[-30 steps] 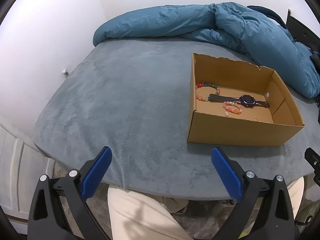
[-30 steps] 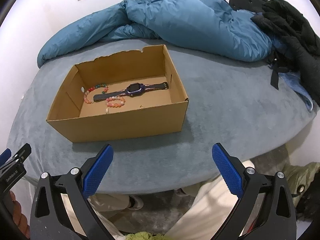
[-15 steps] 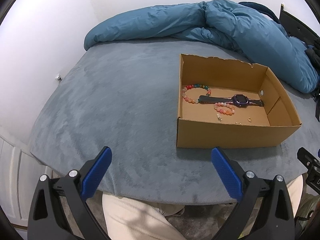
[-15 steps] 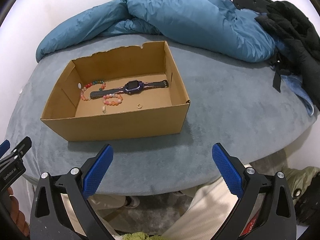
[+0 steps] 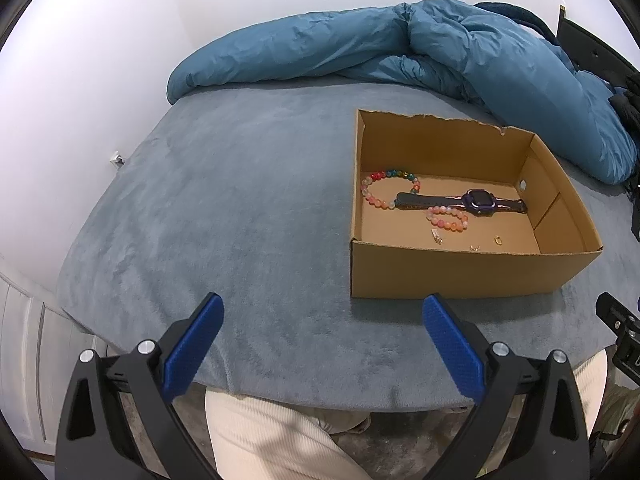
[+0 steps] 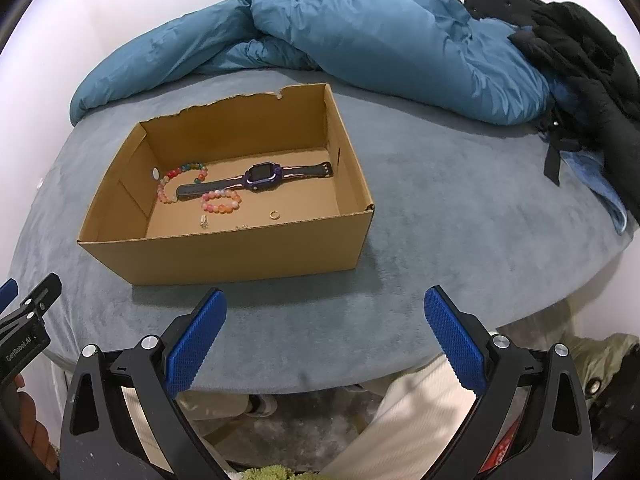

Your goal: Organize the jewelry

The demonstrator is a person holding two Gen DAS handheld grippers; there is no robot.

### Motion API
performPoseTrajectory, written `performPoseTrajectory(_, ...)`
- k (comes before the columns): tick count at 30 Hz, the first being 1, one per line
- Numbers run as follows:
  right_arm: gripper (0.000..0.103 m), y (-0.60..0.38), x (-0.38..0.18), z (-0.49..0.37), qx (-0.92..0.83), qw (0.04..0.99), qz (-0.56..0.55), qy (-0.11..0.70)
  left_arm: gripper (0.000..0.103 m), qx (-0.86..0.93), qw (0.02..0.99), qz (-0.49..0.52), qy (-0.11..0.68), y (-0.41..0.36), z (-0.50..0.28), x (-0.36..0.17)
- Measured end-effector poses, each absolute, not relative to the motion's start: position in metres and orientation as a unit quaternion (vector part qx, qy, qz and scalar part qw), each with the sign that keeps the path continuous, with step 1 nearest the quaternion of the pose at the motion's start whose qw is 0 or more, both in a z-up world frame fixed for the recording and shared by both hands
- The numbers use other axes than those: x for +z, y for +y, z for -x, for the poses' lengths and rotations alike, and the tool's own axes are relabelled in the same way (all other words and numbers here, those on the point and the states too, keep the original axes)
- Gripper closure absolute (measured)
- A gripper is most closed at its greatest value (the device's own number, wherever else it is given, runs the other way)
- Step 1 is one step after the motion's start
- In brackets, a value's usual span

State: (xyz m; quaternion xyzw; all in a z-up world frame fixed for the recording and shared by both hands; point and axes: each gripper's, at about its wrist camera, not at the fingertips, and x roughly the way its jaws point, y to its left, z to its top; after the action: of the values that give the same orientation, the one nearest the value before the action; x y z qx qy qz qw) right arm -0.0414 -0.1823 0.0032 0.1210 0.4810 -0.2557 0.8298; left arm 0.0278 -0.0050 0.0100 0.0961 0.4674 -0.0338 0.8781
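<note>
- A watch [image 5: 476, 201], two bead bracelets [image 5: 390, 190] and a small ring [image 5: 497, 240] lie on the floor of an open cardboard box [image 5: 460, 272].
- The box sits on a grey-blue bed [image 5: 240, 208], near its front edge.
- A rumpled blue duvet [image 6: 360, 36] lies behind the box, against the white wall [image 5: 100, 40].
- The left claw [image 5: 322, 322] and right claw [image 6: 326, 316] are both spread wide and empty, hovering at the bed's front edge.

inside the plain brown cardboard box [image 6: 240, 256]: a purple watch [image 6: 262, 175] on a black strap, a multicoloured bead bracelet [image 6: 176, 182], a pink-orange one [image 6: 220, 203]. around the box, grey-blue bedspread [image 6: 440, 208]; behind it, teal duvet [image 6: 360, 32].
</note>
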Motion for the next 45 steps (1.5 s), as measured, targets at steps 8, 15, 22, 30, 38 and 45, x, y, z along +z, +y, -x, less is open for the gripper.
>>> performPoseTrajectory(8, 0.008, -0.177, 0.01, 0.044, -0.258, 0.836, -0.108, 0.472, 0.005, -0.037, 0.882, -0.093, 0.46, -0.003, -0.024, 0.013)
performPoseTrajectory(15, 0.008, -0.176, 0.012, 0.044, -0.259, 0.838, -0.103, 0.468, 0.005, -0.037, 0.884, -0.091, 0.457, -0.004, -0.022, 0.015)
performPoseTrajectory(22, 0.008, -0.175, 0.016, 0.045, -0.261, 0.841, -0.098, 0.464, 0.005, -0.041, 0.886, -0.089, 0.454, -0.005, -0.021, 0.019)
performPoseTrajectory(30, 0.008, -0.174, 0.026, 0.051, -0.272, 0.845, -0.089, 0.452, 0.005, -0.059, 0.89, -0.088, 0.444, -0.014, -0.019, 0.026)
performPoseTrajectory(38, 0.008, -0.173, 0.031, 0.057, -0.273, 0.849, -0.088, 0.445, 0.005, -0.066, 0.893, -0.09, 0.437, -0.017, -0.013, 0.032)
performPoseTrajectory(45, 0.008, -0.172, 0.032, 0.058, -0.273, 0.849, -0.089, 0.444, 0.005, -0.068, 0.892, -0.09, 0.437, -0.017, -0.012, 0.032)
